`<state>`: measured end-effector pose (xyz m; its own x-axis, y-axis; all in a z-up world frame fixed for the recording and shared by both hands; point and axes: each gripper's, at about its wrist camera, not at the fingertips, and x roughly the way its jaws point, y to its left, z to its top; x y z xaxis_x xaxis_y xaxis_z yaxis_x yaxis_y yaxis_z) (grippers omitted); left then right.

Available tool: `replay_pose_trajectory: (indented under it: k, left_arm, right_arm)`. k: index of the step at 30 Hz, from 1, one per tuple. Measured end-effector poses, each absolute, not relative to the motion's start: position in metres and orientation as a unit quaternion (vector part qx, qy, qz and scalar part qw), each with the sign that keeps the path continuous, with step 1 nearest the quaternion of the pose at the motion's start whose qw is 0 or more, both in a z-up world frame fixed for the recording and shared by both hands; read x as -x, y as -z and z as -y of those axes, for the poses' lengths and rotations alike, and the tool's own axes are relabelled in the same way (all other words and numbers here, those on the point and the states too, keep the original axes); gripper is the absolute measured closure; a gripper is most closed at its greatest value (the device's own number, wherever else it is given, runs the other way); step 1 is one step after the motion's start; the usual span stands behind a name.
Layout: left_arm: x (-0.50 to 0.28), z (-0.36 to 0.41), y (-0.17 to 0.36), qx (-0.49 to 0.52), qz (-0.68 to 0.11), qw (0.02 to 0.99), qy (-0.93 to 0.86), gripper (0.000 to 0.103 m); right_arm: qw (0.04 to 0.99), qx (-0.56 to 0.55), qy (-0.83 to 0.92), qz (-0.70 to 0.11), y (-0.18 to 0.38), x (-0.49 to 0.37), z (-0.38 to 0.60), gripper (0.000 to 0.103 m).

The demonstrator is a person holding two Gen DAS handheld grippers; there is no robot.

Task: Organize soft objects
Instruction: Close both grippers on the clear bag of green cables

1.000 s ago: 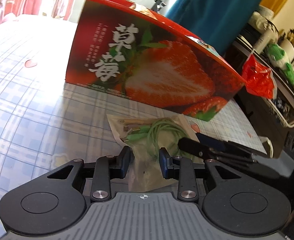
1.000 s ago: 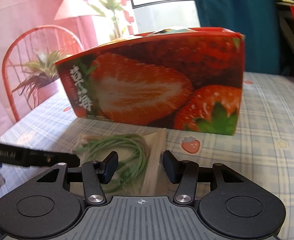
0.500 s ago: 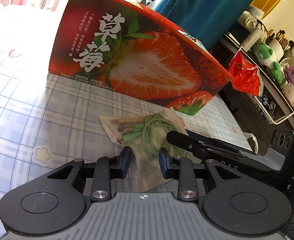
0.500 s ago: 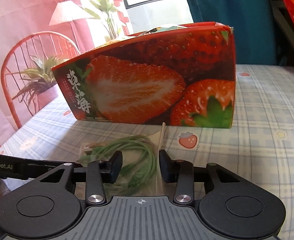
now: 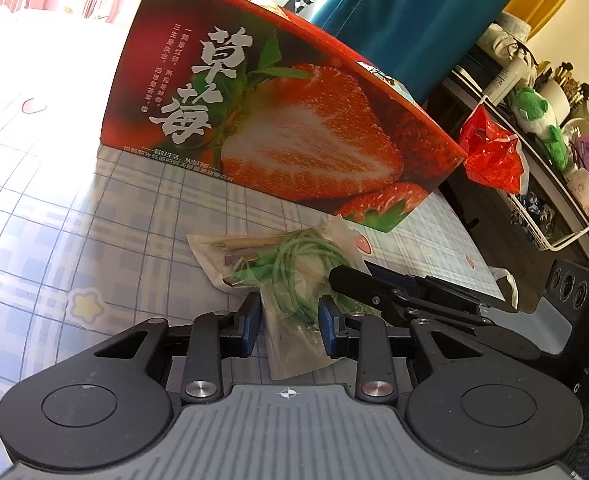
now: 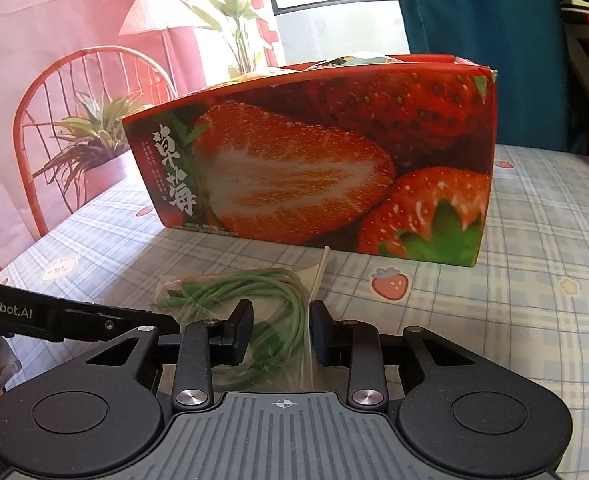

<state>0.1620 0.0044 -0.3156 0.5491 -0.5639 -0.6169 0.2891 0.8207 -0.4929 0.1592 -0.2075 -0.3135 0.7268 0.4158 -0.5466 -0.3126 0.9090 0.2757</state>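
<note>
Just in front of the strawberry box (image 5: pixel 294 120), seen from the left wrist, a clear pouch of green cable (image 5: pixel 294 268) lies on the checked counter (image 5: pixel 94 208). The left tongs (image 5: pixel 290 320) straddle the pouch's near end with their blue pads apart on either side of it, not pinching. The right tongs (image 5: pixel 358 284) reach in from the right of the pouch, one dark finger lying over its edge. A red bag (image 5: pixel 490 156) hangs beyond the box's far corner.

From the right wrist, the same pouch (image 6: pixel 246 296) sits on the near side of the box (image 6: pixel 334 160), well short of its wall. The right tongs (image 6: pixel 280 328) are parted around the cable loops, the pouch's stiff edge close by the right pad; I cannot tell whether they touch it.

My judgement: the pouch is not yet gripped or lifted, so carrying it to the box remains. Whether the box holds other soft things is hidden.
</note>
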Motion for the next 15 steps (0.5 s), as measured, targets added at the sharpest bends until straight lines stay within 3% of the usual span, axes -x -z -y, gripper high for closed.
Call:
replay_pose_trajectory:
  k: [6,15]
  left_arm:
    - [-0.162,-0.010,0.313,0.175,-0.407,0.868,0.224,0.071]
    - [-0.161,-0.016,0.310,0.168,-0.405,0.875,0.205,0.071]
  right_arm:
    - [0.921,-0.083,-0.216,-0.314,0.314,-0.157,0.206,0.074]
    - [0.913,-0.101,-0.214,-0.332,0.307,-0.148,0.206,0.085]
